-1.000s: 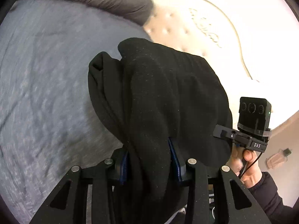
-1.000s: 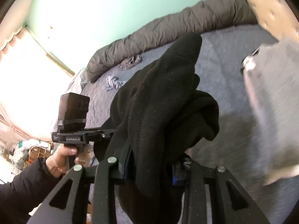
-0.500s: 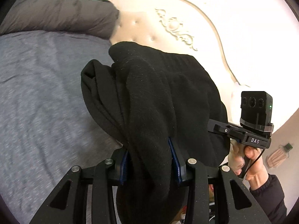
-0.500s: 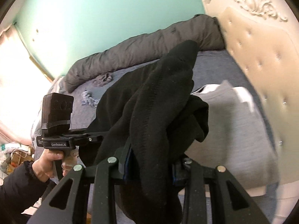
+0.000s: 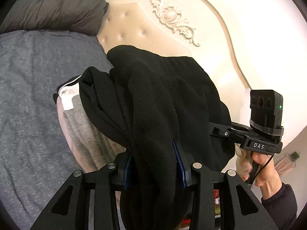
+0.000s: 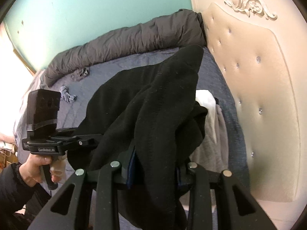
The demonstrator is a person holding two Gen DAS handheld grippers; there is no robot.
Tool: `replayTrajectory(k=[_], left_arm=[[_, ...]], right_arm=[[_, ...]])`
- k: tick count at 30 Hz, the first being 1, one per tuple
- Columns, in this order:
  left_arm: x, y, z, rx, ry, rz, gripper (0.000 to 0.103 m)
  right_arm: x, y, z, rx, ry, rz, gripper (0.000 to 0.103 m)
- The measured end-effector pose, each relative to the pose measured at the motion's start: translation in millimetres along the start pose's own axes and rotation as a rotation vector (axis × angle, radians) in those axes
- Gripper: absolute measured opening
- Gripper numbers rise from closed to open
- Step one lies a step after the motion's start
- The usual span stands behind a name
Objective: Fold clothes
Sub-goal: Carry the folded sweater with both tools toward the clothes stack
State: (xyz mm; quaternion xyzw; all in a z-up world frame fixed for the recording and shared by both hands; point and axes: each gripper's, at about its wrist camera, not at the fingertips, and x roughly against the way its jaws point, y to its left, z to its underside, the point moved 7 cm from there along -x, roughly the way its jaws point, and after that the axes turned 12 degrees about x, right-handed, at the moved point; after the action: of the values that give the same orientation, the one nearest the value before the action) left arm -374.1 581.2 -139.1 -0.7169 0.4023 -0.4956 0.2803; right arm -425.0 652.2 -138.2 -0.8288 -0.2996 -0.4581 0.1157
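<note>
The black garment [image 5: 161,103] covers most of the grey folded clothes [image 5: 80,132] and both claws' fingertips.

Bed [image 5: 28,95]: blue-grey heathered sheet, fills the left of the left wrist view.
Duvet [image 6: 124,38]: dark grey, rolled along the sheet's far edge, upper centre of the right wrist view.
Headboard [image 6: 249,76]: cream, tufted with studs, right side.
Carved ornament [image 5: 172,19]: scrollwork, upper centre of the left wrist view.
Wall [image 6: 86,5]: teal, upper left of the right wrist view.
</note>
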Motion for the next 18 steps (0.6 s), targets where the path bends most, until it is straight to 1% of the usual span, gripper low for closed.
replayTrajectory(k=[3, 7, 12, 13, 15, 17, 18], left_arm=[[-10, -2, -3, -0.001, -0.012, -0.011, 0.041], [-23, 1, -2, 0.009, -0.013, -0.027, 0.041], [-34, 12, 4, 0.028, -0.006, -0.046, 0.041], [-36, 16, 6, 0.039, -0.002, -0.047, 0.041], [-38, 23, 7, 0.064, 0.004, -0.042, 0.041], [-38, 29, 7, 0.098, 0.005, -0.018, 0.042], [-38, 30, 7, 0.107, 0.005, -0.012, 0.043]], right_arm=[[-3, -5, 0, 0.015, 0.008, 0.026, 0.032], [-11, -16, 1, 0.044, 0.055, 0.07, 0.032], [-32, -34, 11, -0.01, 0.074, 0.078, 0.041], [-34, -38, 16, -0.032, 0.067, 0.073, 0.043], [-32, -45, 21, -0.079, 0.038, 0.073, 0.057], [-24, -48, 23, -0.094, 0.011, 0.095, 0.068], [-19, -49, 24, -0.101, -0.003, 0.11, 0.068]])
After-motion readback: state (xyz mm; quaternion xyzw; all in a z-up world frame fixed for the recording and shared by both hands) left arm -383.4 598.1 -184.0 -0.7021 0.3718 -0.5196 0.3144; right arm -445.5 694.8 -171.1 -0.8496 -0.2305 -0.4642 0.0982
